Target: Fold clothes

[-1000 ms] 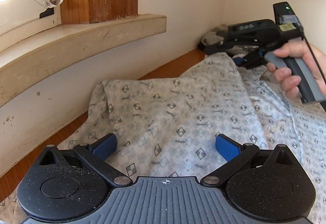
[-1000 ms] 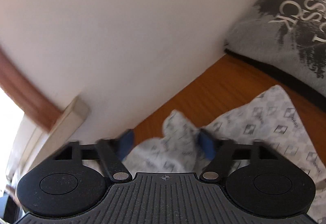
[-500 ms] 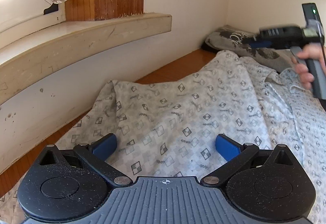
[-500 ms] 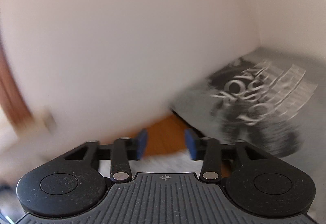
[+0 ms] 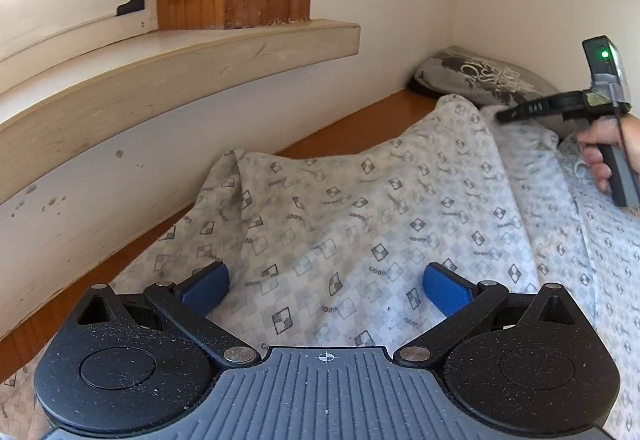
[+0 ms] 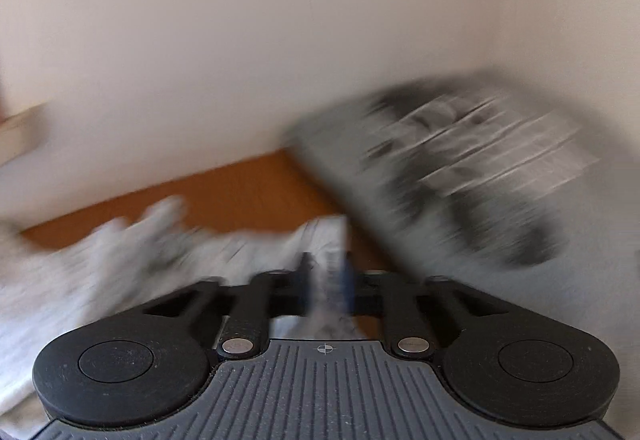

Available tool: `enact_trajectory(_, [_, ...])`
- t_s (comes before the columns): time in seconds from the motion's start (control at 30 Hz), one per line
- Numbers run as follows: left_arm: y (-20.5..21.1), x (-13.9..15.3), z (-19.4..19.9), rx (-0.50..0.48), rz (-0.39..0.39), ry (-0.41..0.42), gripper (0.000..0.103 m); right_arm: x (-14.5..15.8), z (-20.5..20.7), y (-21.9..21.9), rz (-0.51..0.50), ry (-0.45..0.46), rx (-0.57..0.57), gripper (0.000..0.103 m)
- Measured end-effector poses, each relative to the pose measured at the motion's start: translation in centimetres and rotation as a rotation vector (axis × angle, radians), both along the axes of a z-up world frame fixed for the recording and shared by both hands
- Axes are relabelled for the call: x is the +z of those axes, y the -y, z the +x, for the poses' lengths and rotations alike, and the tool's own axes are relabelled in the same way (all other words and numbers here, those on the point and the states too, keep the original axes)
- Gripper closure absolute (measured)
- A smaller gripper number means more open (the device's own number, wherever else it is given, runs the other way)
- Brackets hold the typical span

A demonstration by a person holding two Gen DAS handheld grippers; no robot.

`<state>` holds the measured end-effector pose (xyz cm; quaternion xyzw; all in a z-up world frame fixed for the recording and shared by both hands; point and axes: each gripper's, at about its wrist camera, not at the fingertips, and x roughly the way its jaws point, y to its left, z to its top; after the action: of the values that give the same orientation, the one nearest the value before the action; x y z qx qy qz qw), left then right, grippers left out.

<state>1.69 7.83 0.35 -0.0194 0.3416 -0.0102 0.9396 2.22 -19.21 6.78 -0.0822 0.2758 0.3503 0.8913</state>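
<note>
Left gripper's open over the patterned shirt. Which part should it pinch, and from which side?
Probably the raised fold of the patterned shirt near the wall: it stands off the wooden surface, so the open left gripper can straddle it from above, while the right gripper pinches the far end.

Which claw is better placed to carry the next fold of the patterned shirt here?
Probably the right claw: it looks shut on an edge of the shirt near the grey T-shirt, though that view is blurred. The left claw is open, holding nothing, with the shirt below it.
</note>
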Motion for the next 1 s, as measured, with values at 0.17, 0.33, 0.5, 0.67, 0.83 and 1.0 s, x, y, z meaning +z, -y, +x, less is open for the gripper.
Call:
enact_trajectory(0.17, [0.7, 0.0, 0.4, -0.003, 0.032, -0.009, 0.000, 1.9, -0.9, 1.4, 0.032, 0.118, -0.070, 0.087])
enact_trajectory(0.33, [0.6, -0.1, 0.5, -0.003, 0.027, -0.007, 0.000, 4.0, -3.3, 4.8, 0.067, 0.135, 0.017, 0.067])
enact_trajectory(0.5, [0.2, -0.2, 0.3, -0.005, 0.029, -0.007, 0.000, 2.8, -4.9, 7.8, -0.045, 0.080, 0.110, 0.052])
enact_trajectory(0.67, [-0.1, 0.0, -0.1, -0.005, 0.034, -0.009, 0.000, 1.1, -5.4, 7.1, -0.069, 0.023, 0.233, 0.052])
enact_trajectory(0.83, [-0.1, 0.2, 0.0, -0.001, 0.033, -0.009, 0.000, 0.4, -5.3, 4.4, -0.083, -0.029, 0.301, 0.051])
enact_trajectory(1.0, [-0.1, 0.1, 0.1, -0.001, 0.033, -0.009, 0.000, 0.6, -4.6, 3.8, -0.078, -0.013, 0.283, 0.051])
